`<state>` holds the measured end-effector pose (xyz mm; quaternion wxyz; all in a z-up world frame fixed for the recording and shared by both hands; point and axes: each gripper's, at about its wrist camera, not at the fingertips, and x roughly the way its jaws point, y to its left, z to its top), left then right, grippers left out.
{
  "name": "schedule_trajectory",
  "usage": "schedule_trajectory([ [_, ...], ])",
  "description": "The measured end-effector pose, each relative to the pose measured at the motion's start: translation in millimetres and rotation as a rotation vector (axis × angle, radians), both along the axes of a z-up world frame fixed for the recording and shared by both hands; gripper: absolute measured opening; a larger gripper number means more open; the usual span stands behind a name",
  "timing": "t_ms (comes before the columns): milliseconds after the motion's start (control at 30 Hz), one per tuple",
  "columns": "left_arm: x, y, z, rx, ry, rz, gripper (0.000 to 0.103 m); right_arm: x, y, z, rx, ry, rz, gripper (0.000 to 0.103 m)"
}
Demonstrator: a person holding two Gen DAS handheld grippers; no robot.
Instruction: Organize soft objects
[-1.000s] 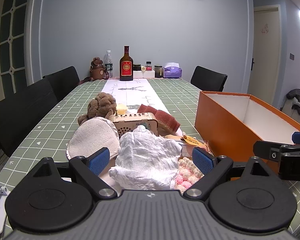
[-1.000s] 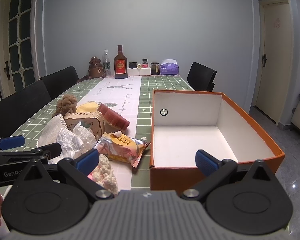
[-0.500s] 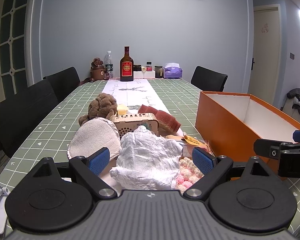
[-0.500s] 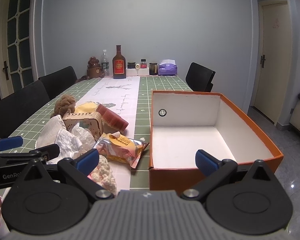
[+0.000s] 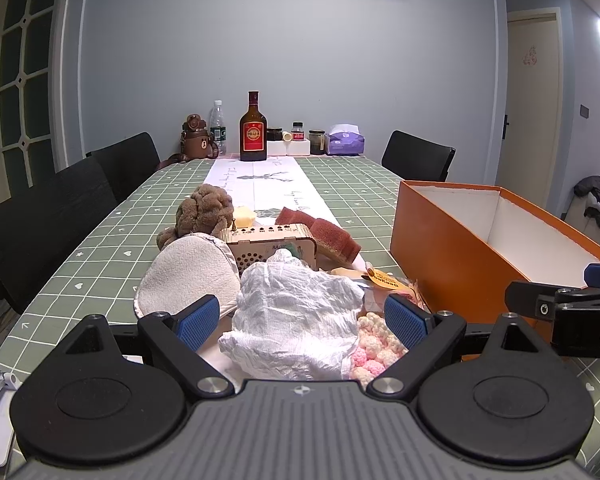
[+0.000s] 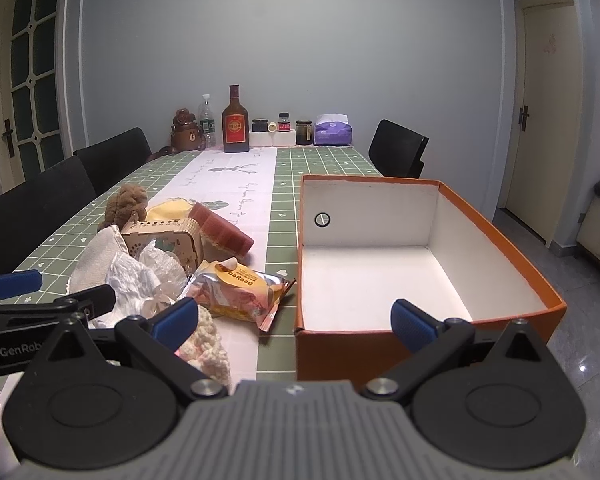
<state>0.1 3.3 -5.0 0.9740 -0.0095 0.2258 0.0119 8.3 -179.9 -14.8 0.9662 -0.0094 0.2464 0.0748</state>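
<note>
1. Cloth (image 5: 296, 312), white and crumpled, lies near the table's (image 5: 100, 248) front edge (probably light and limp; pinch a raised fold).
2. Left gripper (image 5: 300, 320) gapes wide around it, untouching.
3. Right gripper (image 6: 296, 318) gapes empty before the orange box (image 6: 500, 236).

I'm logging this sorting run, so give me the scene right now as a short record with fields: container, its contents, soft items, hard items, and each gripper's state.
container: orange box, on the table right of the pile
contents: nothing visible inside
soft items: white cloth, beige pad, brown plush, pink-and-cream knit, red sponges
hard items: wooden radio; snack pack beside the box
left gripper: open, white cloth between its fingers
right gripper: open, at the box's near wall
</note>
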Motion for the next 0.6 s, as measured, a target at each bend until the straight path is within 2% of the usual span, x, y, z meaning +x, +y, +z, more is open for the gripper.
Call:
schedule_trajectory([
  [600, 0.5, -0.1, -0.6, -0.001, 0.011, 0.005, 0.103, 6.0, -0.4, -2.9, 0.007, 0.029, 0.004, 0.1],
])
